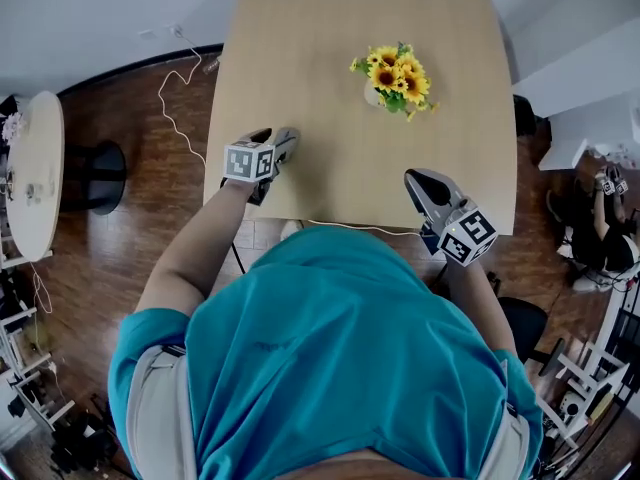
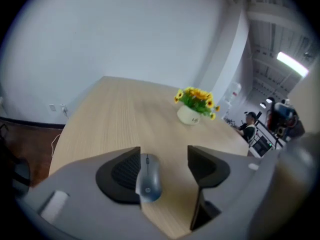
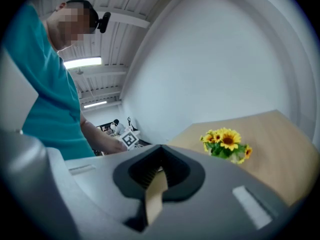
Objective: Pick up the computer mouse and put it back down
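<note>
**A:** Well, where is the computer mouse (image 2: 148, 179) just now?

**B:** Between the jaws of the left gripper (image 2: 165, 156), right up against the inner face of the left-hand jaw. The other jaw stands clear of it, and bare table (image 2: 120, 114) shows in the gap. So the jaws are apart and nothing is clamped.

**A:** And the right gripper (image 3: 156, 170)?

**B:** Its jaws are together with nothing in them. It is held by the table's near edge, well apart from the mouse.

**A:** What could go wrong from here?

**B:** The mouse overlaps that left pad. If it is leaning on or clinging to the pad, I'd judge that a lift or sideways pull of the gripper could drag it, tip it or let it drop. If it already lies flat on the wood, the only risk is a nudge from the jaw on the way out. The pot of sunflowers (image 2: 191, 111) is farther up the table, well apart, so I wouldn't worry about that.

**A:** What can't you make out?

**B:** I can't tell whether the mouse's underside touches the table, because the gripper's grey body cuts off its near end. In the head view the left gripper covers that spot, so I can't find the mouse there. I see no cord on it in either view.
</note>
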